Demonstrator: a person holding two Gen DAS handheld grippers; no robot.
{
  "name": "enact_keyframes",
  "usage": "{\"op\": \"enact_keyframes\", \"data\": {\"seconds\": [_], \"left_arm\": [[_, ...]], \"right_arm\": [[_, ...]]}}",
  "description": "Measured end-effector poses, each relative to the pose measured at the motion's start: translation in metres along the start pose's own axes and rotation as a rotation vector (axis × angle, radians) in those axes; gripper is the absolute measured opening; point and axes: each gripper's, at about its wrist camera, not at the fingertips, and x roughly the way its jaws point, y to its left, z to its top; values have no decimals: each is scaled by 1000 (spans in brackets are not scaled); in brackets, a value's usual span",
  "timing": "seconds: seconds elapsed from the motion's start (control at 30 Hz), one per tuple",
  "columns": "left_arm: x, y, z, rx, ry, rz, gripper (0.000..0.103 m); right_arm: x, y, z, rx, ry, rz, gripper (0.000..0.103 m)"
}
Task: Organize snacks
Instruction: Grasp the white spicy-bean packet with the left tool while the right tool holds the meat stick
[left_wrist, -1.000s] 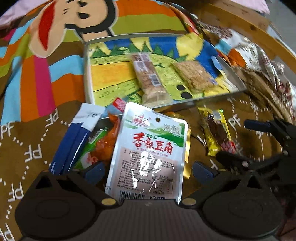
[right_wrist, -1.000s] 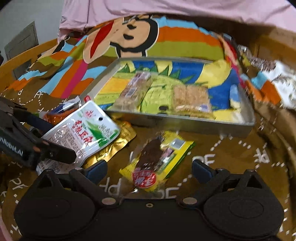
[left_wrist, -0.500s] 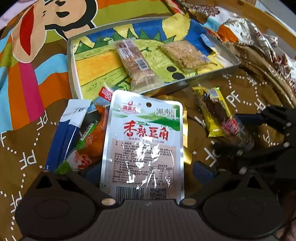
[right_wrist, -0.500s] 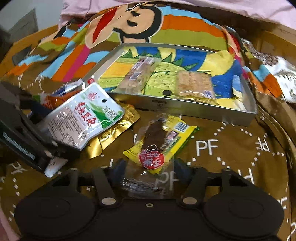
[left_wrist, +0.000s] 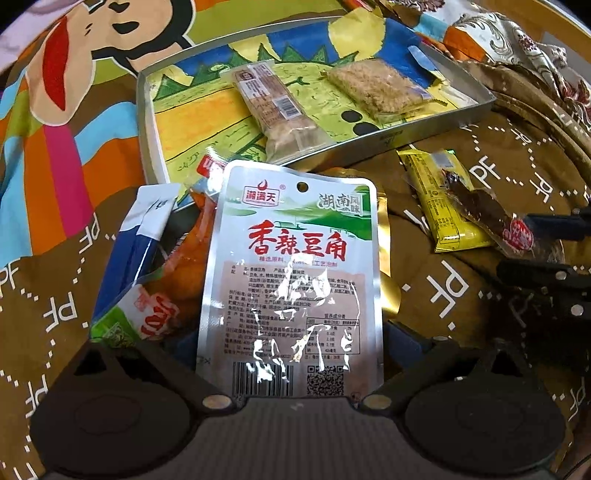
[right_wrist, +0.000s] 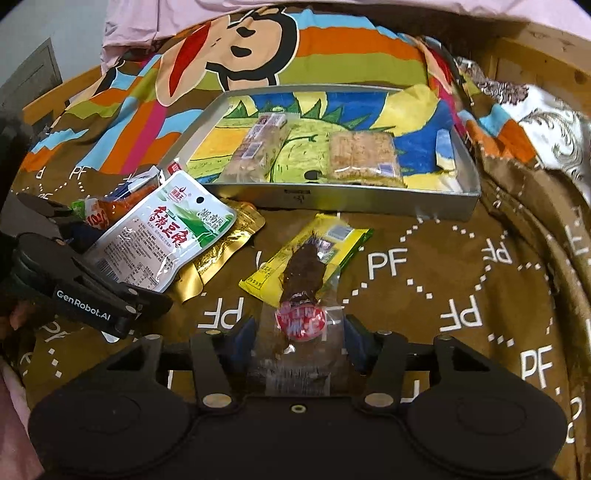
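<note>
Left tool (left_wrist: 291, 343) pinches a glossy, flat silver pouch (left_wrist: 291, 280); right tool (right_wrist: 299, 343) clamps a crinkly clear-wrapped dark meat stick (right_wrist: 303, 280); shallow rectangular metal tray (right_wrist: 332, 194) beyond.

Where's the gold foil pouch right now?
In the right wrist view the gold foil pouch lies on the brown cloth at left, partly under the silver bean pouch, just in front of the metal tray.
</note>
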Motion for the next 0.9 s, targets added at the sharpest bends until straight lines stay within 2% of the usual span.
{"op": "enact_keyframes", "data": {"seconds": [0.13,0.27,0.37,0.4,0.43,0.67,0.9], "left_arm": [[-4,-1,-2,-5,-14,9,95],[-15,-3,-5,10,-42,7,87],[-18,-4,-4,11,-37,-4,89],[-17,-4,-3,9,-30,-1,91],[-14,-3,-1,7,-20,2,92],[-1,-6,2,37,-8,34,98],[9,-11,6,51,-2,56,101]], "right_arm": [[0,2,-1,-10,1,1,56],[3,3,-2,-20,12,-3,59],[3,5,-1,-21,1,12,76],[3,5,-1,-20,-6,19,86],[4,5,0,-19,-12,24,88],[23,6,6,-50,7,-15,88],[33,19,0,-148,5,-63,93]]}}
